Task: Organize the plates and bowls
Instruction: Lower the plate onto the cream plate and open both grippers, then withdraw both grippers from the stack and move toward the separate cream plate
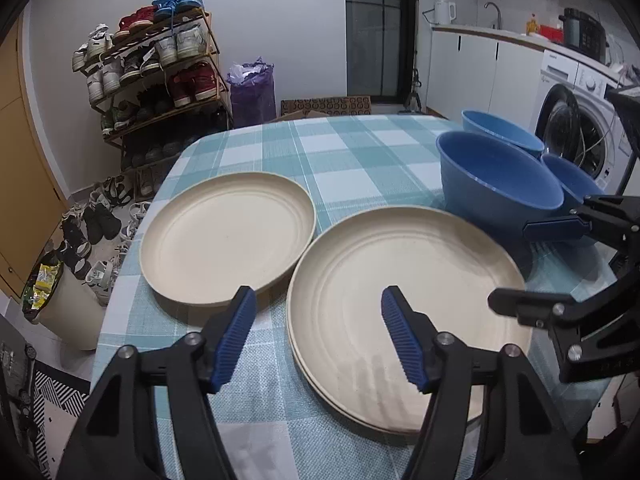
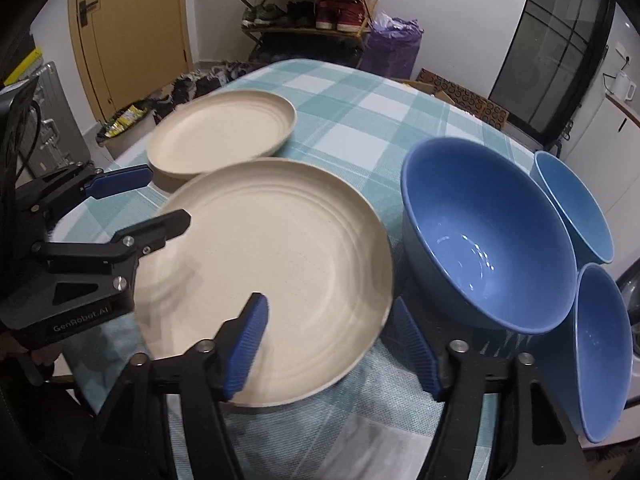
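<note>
- Two stacked cream plates (image 1: 404, 312) lie near the table's front edge; a third cream plate (image 1: 228, 236) sits just beside them.
- Three blue bowls (image 2: 484, 236) cluster to their right.
- "GenRobot.AI" is printed on the left gripper (image 2: 164, 200), its jaws apart.
- The right gripper (image 2: 332, 344) straddles the stack's rim, wide apart.
- A checked tablecloth (image 1: 340, 148) lies beneath.

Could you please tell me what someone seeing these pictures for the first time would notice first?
Two cream plates stand out on the checked tablecloth: the near plate in front of both claws and the far plate beyond it to the left. Three blue bowls cluster on the right, the big bowl nearest the plates. The left claw and the right claw are both open and hold nothing.
</note>
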`<state>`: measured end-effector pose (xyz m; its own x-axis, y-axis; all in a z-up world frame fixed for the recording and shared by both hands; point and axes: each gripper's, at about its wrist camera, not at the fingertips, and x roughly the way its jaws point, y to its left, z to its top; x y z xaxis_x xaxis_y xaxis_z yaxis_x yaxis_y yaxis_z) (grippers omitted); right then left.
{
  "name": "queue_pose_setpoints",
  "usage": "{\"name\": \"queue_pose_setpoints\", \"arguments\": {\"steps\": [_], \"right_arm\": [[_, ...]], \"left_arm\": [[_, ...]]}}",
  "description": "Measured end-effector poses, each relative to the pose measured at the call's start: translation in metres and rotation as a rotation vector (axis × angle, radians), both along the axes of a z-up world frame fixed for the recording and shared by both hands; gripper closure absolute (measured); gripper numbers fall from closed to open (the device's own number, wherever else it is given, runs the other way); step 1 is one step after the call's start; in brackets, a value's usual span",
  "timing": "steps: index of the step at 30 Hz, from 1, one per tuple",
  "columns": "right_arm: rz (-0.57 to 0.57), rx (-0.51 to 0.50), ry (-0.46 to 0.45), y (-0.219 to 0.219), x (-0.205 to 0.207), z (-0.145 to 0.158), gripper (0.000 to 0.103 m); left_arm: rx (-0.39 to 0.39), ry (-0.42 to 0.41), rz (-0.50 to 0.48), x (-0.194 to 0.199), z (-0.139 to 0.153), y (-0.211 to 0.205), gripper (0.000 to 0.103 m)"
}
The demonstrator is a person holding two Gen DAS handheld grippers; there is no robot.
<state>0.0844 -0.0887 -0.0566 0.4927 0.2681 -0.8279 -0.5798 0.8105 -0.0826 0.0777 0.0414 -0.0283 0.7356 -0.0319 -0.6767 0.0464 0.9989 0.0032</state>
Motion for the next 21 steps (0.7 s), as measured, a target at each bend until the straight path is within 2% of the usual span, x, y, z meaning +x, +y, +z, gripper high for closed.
{"name": "queue_pose_setpoints", "arguments": {"steps": [1,2,4,5,6,7,10,21], "right_arm": [[0.007,0.016,0.001,0.001,-0.001,0.003,0.024],[0.013,0.036,-0.005,0.001,-0.003,0.008,0.022],[0.020,0.074,-0.018,0.001,-0.006,0.018,0.019],[0.022,0.088,-0.021,0.001,-0.007,0.022,0.017],[0.021,0.102,-0.025,0.001,-0.007,0.026,0.014],[0.018,0.119,-0.033,0.001,-0.007,0.031,0.010],[0.015,0.145,-0.056,0.000,-0.007,0.042,0.001],[-0.013,0.215,-0.122,-0.008,0.001,0.082,0.001]], "left_arm": [[-0.010,-0.008,0.004,-0.002,0.004,0.002,0.023],[-0.019,-0.018,0.006,-0.005,0.007,0.004,0.019],[-0.036,-0.038,0.004,-0.009,0.015,0.007,0.018],[-0.042,-0.043,0.003,-0.011,0.018,0.008,0.014],[-0.047,-0.050,0.005,-0.012,0.021,0.009,0.010],[-0.051,-0.058,0.010,-0.014,0.023,0.011,0.001],[-0.073,-0.088,0.019,-0.019,0.030,0.015,0.000],[-0.144,-0.095,0.116,-0.019,0.037,0.043,0.000]]}}
